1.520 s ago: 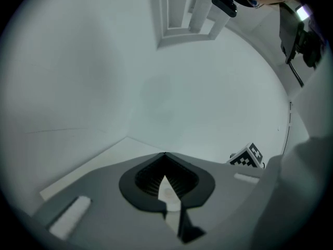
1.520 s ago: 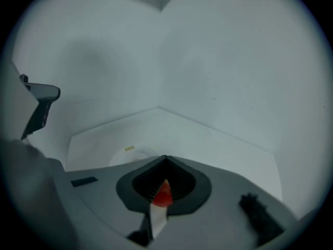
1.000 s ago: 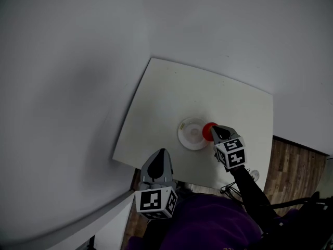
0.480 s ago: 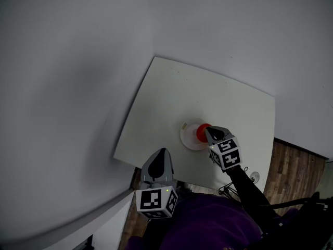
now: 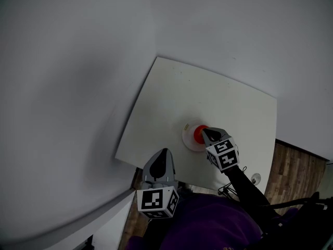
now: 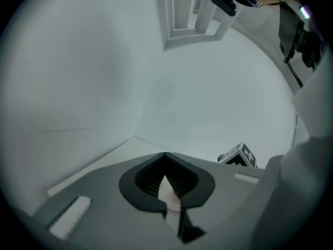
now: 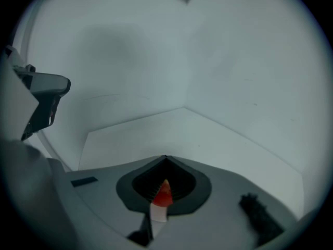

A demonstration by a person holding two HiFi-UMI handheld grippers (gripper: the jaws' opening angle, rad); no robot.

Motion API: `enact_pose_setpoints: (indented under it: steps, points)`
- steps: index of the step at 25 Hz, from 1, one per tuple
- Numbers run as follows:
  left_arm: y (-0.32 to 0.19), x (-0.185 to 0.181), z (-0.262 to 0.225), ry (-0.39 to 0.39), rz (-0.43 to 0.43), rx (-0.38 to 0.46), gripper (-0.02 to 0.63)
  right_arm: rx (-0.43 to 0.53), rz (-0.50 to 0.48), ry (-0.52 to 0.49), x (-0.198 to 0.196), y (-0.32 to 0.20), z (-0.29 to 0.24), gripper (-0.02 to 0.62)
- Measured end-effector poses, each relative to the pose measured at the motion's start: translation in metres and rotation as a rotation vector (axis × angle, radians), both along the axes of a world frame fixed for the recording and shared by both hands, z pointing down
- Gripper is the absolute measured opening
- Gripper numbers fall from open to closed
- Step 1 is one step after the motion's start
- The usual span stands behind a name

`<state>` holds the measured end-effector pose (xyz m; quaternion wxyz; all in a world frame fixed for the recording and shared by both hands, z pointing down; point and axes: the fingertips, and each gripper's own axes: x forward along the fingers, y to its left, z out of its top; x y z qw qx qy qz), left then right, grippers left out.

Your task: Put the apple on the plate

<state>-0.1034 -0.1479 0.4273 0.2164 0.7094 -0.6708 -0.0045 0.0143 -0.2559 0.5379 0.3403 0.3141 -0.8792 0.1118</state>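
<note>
The right gripper (image 5: 204, 134) reached over the near half of the table (image 5: 208, 92), its jaws closed on the apple (image 5: 199, 135). From the head view the apple sat within the outline of the plate (image 5: 188, 136), towards its right side. Whether it touched the plate or hung just above it could not be told. In the right gripper view the jaws left only a thin slit, and the apple (image 7: 164, 195) showed through it as a red sliver with a pale strip under it (likely the plate, though too little showed to be sure). Beyond the right gripper (image 7: 162, 191) lay the far part of the table (image 7: 182, 132), which met a wall (image 7: 234, 46).

The left gripper (image 5: 162, 156) hung off the near left edge of the table, well apart from the plate and pointing up towards it. In the left gripper view its jaws were drawn together to a narrow slit with nothing gripped between them. The left gripper (image 6: 167, 185) faced a wall, and the right gripper's cube (image 6: 240, 155) showed to its right. A wooden floor (image 5: 289, 171) lay past the table's right edge.
</note>
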Motion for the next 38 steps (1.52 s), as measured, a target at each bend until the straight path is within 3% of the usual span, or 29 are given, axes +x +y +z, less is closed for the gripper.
enact_pose_setpoints:
  steps: [31,38]
  points:
    - [-0.013,-0.002,0.004,0.002,0.017,-0.018,0.008,-0.026,-0.022,-0.026,-0.009,-0.007,0.007,0.014]
    - [-0.016,0.001,0.006,0.009,0.044,-0.012,0.008,0.013,0.012,-0.033,-0.003,-0.008,-0.006,0.058]
